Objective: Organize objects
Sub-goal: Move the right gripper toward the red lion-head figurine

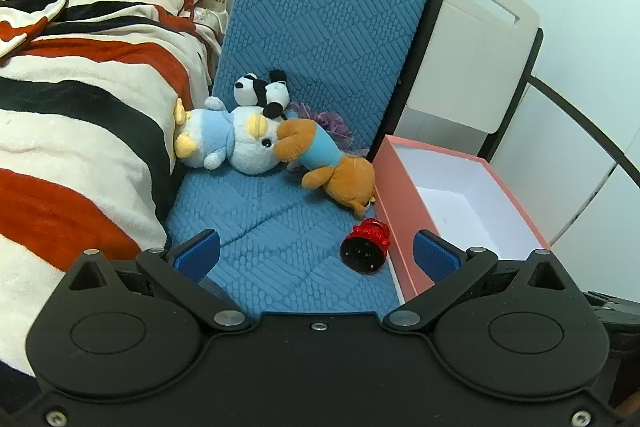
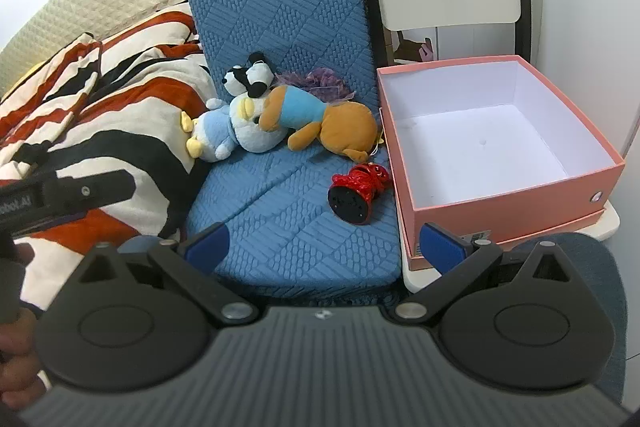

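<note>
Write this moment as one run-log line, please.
left tool open | right tool open | pink box empty | toys on blue cushion

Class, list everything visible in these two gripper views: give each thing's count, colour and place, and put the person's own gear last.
Panda plush: one, black and white, atop the pile against the cushion back.
Penguin plush: one, pale blue and white, lying on the seat beside the blanket.
Bear plush: one, brown with blue top, beside the box.
Purple frilly item: one, behind the bear.
Red figurine: one, red with black base, tipped over on the seat.
Box: one, pink outside, white inside, empty, right of the cushion.
Cushion: one, blue.
Blanket: one, striped red, black, cream, left.
Left gripper: open, blue fingers.
Right gripper: open.
</note>
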A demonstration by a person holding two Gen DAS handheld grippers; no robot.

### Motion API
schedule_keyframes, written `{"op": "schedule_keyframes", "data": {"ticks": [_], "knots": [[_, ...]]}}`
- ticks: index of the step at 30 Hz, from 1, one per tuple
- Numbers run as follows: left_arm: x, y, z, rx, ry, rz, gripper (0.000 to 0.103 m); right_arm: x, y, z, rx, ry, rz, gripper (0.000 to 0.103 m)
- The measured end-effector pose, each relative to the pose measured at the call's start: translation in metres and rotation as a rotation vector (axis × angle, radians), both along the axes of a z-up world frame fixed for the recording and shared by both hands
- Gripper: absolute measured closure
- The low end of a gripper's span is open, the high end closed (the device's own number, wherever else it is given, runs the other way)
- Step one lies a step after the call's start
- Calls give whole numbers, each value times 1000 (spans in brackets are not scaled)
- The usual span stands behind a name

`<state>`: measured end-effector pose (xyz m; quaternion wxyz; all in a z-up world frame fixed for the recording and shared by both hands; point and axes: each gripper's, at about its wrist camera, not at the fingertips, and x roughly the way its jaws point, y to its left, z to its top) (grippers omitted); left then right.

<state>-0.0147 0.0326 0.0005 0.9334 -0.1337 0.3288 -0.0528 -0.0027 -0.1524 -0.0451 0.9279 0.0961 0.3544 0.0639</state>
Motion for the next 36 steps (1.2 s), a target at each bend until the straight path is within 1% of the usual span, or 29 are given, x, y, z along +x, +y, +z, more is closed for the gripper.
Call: {"op": "schedule_keyframes", "data": {"ticks": [9,15,21,36], "knots": [[1,5,-1,-10,-8,20,0,3,3,-3,-3,5,9,0],[9,3,-6,-11,4,28,0,6,4,-10,-9,11,8,0],[18,-3,-9,7,12,25,0,10,1,-15,7,14,1,0],[31,-12,-17,28,22,34,0,17,-4,-24,-7,4,6,0]]}}
